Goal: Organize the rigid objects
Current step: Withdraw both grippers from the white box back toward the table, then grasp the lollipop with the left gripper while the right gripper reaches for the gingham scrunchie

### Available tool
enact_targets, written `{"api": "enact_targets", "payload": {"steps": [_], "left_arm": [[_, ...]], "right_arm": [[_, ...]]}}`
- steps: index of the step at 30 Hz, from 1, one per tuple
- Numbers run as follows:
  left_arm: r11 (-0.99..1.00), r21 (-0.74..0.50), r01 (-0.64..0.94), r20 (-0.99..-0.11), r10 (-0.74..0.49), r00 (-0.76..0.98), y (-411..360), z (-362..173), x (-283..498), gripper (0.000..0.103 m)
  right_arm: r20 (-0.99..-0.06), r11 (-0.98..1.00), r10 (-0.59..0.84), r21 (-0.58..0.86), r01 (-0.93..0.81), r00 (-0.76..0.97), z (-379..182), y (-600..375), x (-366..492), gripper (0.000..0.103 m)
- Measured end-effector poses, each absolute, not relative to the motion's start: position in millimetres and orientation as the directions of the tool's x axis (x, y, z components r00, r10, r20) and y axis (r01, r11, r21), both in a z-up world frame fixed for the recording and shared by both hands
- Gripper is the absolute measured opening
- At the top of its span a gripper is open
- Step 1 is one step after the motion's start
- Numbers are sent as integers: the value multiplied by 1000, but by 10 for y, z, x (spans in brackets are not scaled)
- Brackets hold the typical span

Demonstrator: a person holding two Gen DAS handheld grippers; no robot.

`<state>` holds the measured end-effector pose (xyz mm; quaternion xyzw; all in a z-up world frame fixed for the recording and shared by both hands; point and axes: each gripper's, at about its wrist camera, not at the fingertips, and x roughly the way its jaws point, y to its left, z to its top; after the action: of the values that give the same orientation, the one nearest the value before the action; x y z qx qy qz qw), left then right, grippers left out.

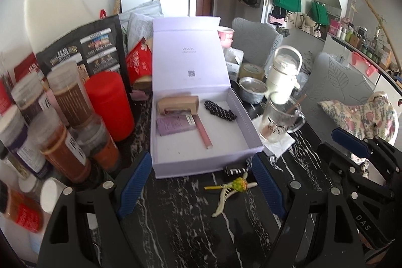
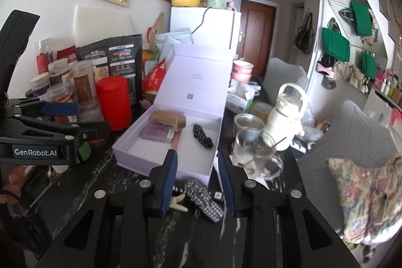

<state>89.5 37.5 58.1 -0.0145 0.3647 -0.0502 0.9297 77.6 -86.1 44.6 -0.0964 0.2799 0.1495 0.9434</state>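
An open lilac box (image 1: 201, 162) (image 2: 125, 155) sits on the black marble table. It holds a tan carton (image 1: 178, 103), a purple packet (image 1: 173, 126), a pink tube (image 1: 203, 133) and a black scrunchie (image 1: 219, 111). In front of the box lie a yellow claw clip (image 1: 233, 189) (image 2: 177, 202) and a checkered fabric band (image 2: 206, 200). My left gripper (image 1: 198, 162) hangs open just before the box's front wall, with the clip below its right finger. My right gripper (image 2: 198, 157) hovers above the band with a narrow gap and nothing pressed between its pads.
Spice jars (image 1: 65, 102) and a red canister (image 1: 110, 104) crowd the left of the box. A glass mug (image 1: 279, 117), a steel cup (image 1: 252, 89) and a white flask (image 1: 284, 72) stand to its right. A floral cushion (image 2: 364, 192) lies on a grey chair.
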Motion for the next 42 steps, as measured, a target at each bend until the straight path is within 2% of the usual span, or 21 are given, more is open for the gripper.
{"api": "enact_targets", "payload": {"steps": [6, 9, 12, 20, 25, 34, 42], "left_arm": [[989, -96, 114, -694, -149, 704, 331, 404, 855, 82], [985, -105, 134, -695, -169, 699, 293, 322, 839, 82], [982, -114, 149, -708, -186, 681, 259, 231, 844, 82], [976, -97, 193, -740, -201, 642, 151, 4, 893, 82], [972, -99, 214, -755, -213, 620, 122, -103, 941, 82], [958, -172, 229, -791, -273, 548, 117, -386, 1083, 82], [954, -164, 251, -815, -274, 511, 50, -549, 1211, 82]], "right_arm": [[-573, 941, 227, -79, -330, 787, 321, -926, 683, 33], [-590, 939, 233, -71, -337, 773, 258, -939, 668, 38], [-603, 936, 234, -72, -344, 763, 182, -940, 660, 39], [-649, 939, 236, -40, -342, 723, -78, -1022, 753, 41], [-676, 937, 226, -47, -347, 701, -238, -1019, 820, 41], [-704, 938, 215, -43, -343, 677, -484, -1067, 931, 41], [-750, 955, 188, -12, -297, 634, -722, -1196, 1090, 42]]}}
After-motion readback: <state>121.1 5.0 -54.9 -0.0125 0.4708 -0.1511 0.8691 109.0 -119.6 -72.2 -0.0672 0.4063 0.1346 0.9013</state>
